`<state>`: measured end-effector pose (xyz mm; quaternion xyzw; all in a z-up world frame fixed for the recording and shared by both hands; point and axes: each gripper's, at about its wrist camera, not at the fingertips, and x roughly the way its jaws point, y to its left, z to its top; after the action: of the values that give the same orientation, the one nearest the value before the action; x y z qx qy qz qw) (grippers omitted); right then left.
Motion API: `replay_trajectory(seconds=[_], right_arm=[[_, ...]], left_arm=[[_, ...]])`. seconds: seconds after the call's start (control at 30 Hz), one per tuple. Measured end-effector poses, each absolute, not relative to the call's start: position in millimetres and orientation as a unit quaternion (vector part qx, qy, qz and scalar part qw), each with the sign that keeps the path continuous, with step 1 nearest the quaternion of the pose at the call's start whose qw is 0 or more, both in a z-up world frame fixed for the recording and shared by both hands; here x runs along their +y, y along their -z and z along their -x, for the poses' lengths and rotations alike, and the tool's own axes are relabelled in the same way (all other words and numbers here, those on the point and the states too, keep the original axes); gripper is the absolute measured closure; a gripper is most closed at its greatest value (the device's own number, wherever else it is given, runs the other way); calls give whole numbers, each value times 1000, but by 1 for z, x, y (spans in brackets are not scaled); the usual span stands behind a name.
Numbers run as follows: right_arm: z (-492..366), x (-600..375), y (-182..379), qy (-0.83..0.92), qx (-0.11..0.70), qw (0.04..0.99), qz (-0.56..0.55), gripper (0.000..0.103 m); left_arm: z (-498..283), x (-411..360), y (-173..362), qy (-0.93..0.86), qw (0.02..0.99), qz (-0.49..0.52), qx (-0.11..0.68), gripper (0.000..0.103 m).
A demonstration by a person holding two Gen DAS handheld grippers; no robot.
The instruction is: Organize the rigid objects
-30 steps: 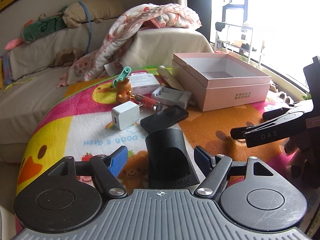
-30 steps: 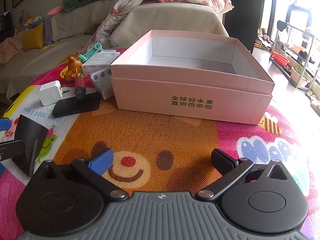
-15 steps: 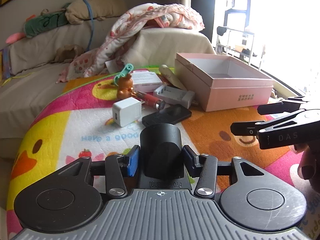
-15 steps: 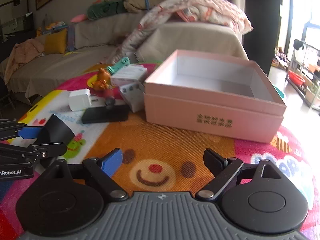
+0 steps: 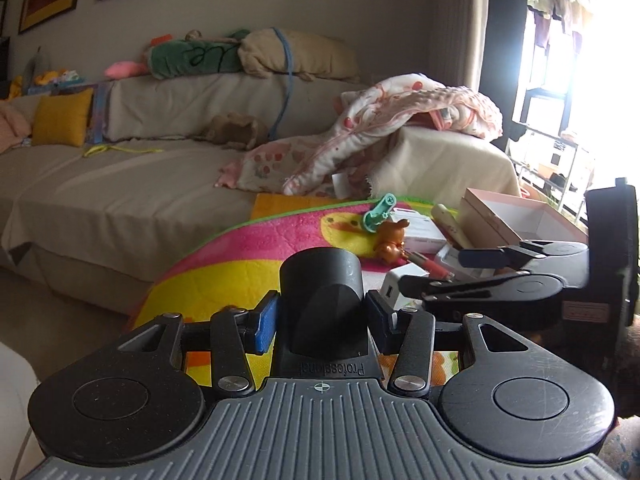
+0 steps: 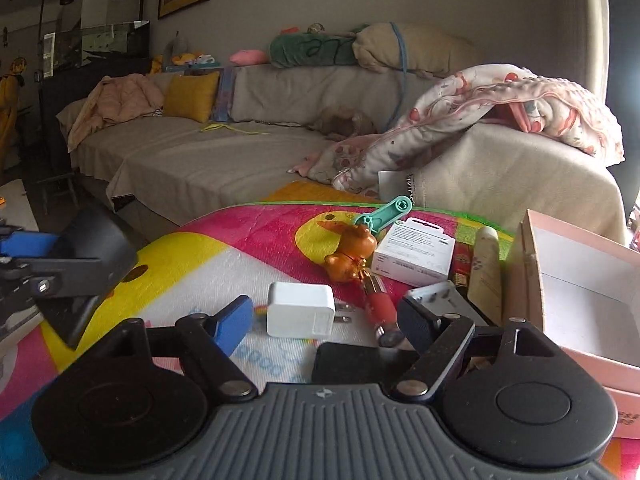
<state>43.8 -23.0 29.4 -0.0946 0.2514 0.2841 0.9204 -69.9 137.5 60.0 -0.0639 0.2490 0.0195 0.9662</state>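
The left gripper (image 5: 322,318) is closed on a black hood-shaped attachment (image 5: 322,292), its blue and black pads pressing the flat flanks just above the base. The part appears to be rigid moulded plastic: light, stiff, smooth-skinned and likely to slip if gripped on the rounded crown. The flank hold is the sound one. In the right wrist view the part sits at 9 o'clock, clear of the mat (image 6: 192,248).

The right gripper (image 6: 324,320) is closing, with nothing pressed between its pads. The white charger (image 6: 300,314) lies between the fingers, just beyond them, its prongs pointing to 3 o'clock. It reads as a compact, hard block, light and not fragile. It should be held across the two broad plain faces, away from the prongs.

A black phone (image 6: 352,362) lies at 6 o'clock under the right gripper. It is thin, flat and glossy, so an edge-to-edge hold is advised. The bear figure (image 6: 352,256), red pen (image 6: 378,306) and white carton (image 6: 414,254) lie toward 12 o'clock. The pink box (image 6: 580,300), open and empty as far as visible, stands at 3 o'clock.
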Motion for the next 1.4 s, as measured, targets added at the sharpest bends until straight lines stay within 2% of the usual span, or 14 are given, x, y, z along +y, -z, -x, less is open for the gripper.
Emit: replay_trajectory(seconds=[0.1, 0.17, 0.33, 0.6, 0.73, 0.87, 1.0, 1.17, 1.4], right_arm=[[-61, -5, -18, -289, 273, 912, 100, 28], [-66, 4, -12, -293, 289, 904, 116, 43], [-43, -12, -27, -308, 269, 902, 139, 43], [48, -150, -62, -270, 212, 925, 162, 43], [71, -209, -64, -199, 213, 943, 163, 43], [78, -245, -68, -156, 197, 958, 141, 43], [75, -261, -70, -147, 183, 965, 118, 43], [58, -261, -67, -142, 189, 966, 101, 43], [29, -256, -77, -150, 190, 968, 69, 43]], left_arm=[[71, 140, -55, -15, 964, 66, 259, 52], [71, 139, -52, -10, 963, 65, 263, 52], [75, 122, -54, 28, 961, 44, 273, 52], [64, 43, -71, 209, 931, 11, 300, 52], [24, -13, -99, 269, 922, -3, 280, 52], [-33, -59, -123, 253, 937, -8, 240, 52], [-95, -86, -123, 239, 938, 25, 250, 52], [-118, -81, -112, 218, 942, 45, 252, 52], [-76, -9, -103, 163, 958, 55, 228, 52]])
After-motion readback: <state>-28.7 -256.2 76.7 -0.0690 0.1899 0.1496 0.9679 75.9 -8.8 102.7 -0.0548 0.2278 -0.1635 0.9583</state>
